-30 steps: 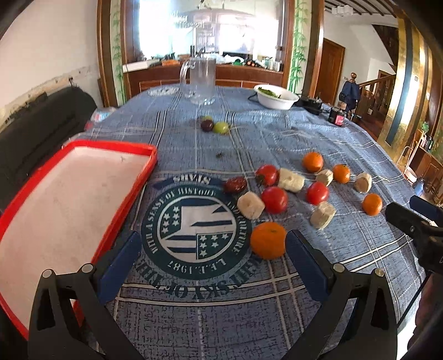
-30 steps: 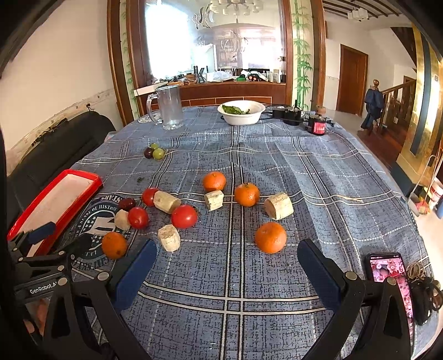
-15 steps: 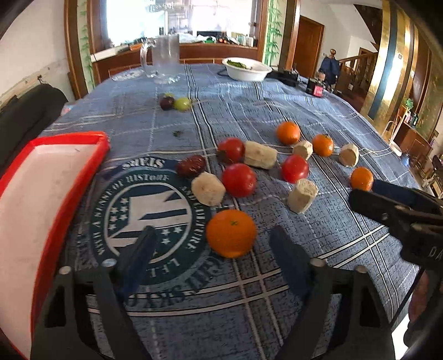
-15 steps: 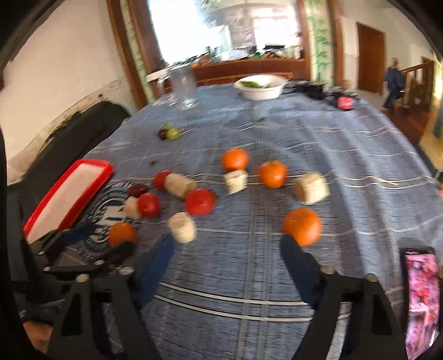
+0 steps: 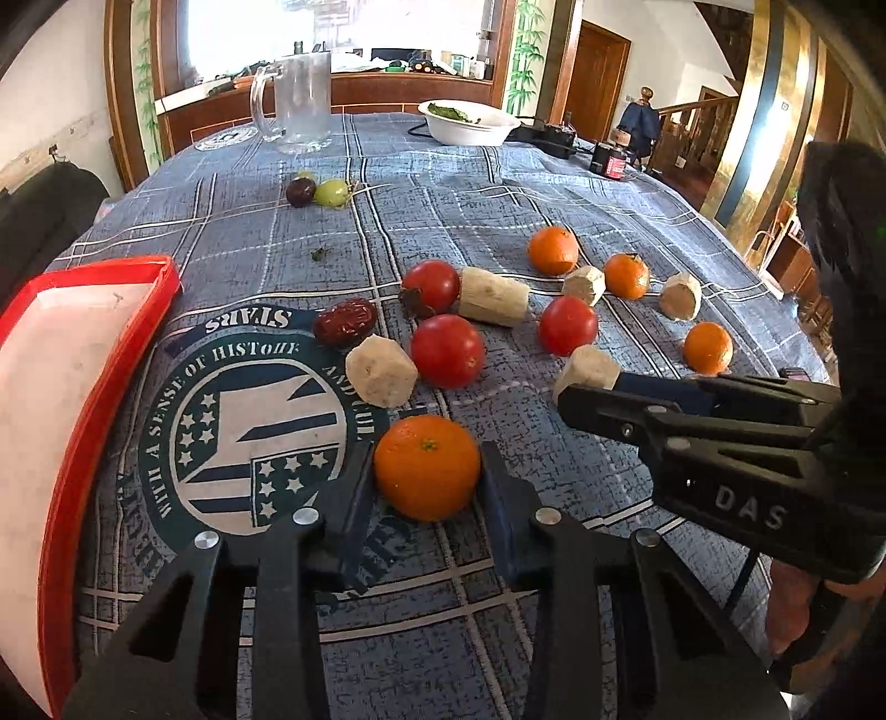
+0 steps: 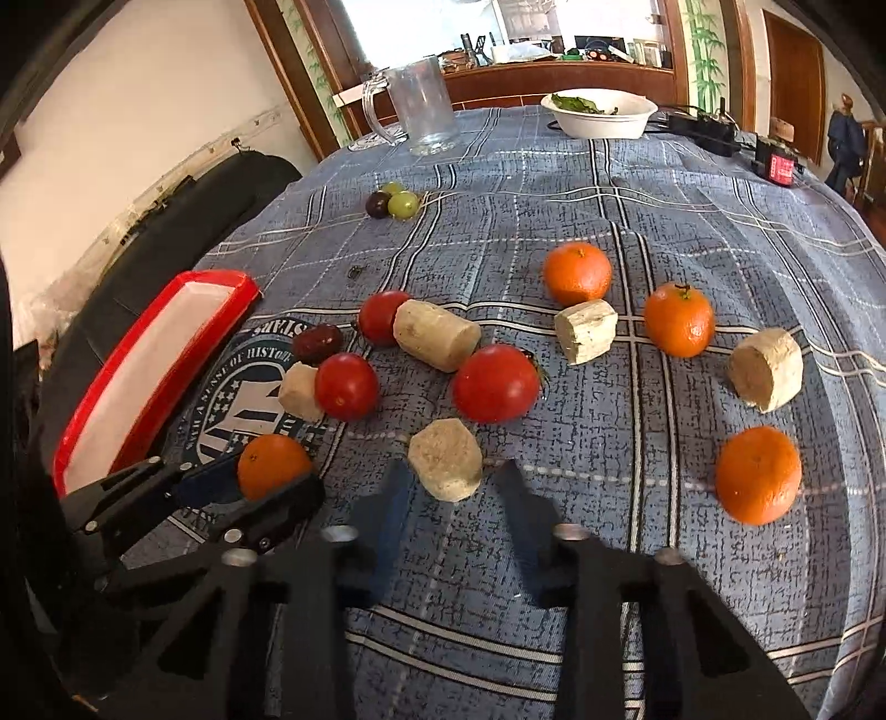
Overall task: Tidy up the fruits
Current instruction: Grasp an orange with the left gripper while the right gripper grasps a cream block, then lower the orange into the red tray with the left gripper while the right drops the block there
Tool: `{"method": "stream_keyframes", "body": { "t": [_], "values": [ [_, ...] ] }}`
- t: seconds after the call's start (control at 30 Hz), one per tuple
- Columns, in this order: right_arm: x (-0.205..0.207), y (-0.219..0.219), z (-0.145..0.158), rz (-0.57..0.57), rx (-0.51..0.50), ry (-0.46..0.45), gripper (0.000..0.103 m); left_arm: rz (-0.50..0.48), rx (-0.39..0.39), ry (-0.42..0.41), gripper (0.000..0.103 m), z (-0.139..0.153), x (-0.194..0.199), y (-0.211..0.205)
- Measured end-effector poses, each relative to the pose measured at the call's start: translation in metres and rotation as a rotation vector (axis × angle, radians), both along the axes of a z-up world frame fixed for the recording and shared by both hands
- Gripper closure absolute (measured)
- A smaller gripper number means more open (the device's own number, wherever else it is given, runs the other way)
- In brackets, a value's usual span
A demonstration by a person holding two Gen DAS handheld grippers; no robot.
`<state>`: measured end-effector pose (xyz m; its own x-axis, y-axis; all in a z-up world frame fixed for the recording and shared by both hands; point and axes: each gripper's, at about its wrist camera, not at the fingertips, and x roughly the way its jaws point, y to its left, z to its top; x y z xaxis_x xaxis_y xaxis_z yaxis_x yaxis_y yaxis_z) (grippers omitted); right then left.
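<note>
I hold my left gripper (image 5: 426,471) pinching the mandarin (image 5: 426,468); the right gripper (image 6: 448,487) has just closed on the banana piece (image 6: 446,466). I should squeeze gently and lift straight toward the red tray (image 5: 111,354).

The red tray (image 5: 83,399) runs off the left edge of the left wrist view, so its far side is cut away. The right gripper (image 5: 576,396) covers the near end of a pale banana chunk (image 5: 590,365). What sits in the white bowl (image 5: 470,124) is too small to tell. Items on the back counter (image 6: 554,52) are blurred.
</note>
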<state>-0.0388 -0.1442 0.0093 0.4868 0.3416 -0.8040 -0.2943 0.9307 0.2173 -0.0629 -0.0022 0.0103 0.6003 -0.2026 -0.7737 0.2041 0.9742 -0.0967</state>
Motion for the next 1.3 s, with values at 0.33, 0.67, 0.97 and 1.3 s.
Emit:
{"method": "stream_keyframes", "body": {
  "t": [0.33, 0.67, 0.97, 1.3],
  "values": [
    [-0.011, -0.002, 0.013, 0.008, -0.003, -0.024, 0.078, 0.033, -0.053, 0.009, 0.069, 0.007, -0.004, 0.018],
    [-0.02, 0.013, 0.03, 0.054, 0.006, -0.052, 0.078, 0.071, -0.059, -0.047, 0.069, 0.034, -0.01, 0.038],
    [-0.02, 0.046, 0.047, 0.164, 0.067, -0.036, 0.079, 0.17, -0.075, -0.058, 0.069, 0.049, -0.008, 0.081],
    [-0.006, 0.101, 0.064, 0.286, 0.056, -0.062, 0.079, 0.281, -0.081, -0.081, 0.069, 0.06, -0.005, 0.122]
  ]
}}
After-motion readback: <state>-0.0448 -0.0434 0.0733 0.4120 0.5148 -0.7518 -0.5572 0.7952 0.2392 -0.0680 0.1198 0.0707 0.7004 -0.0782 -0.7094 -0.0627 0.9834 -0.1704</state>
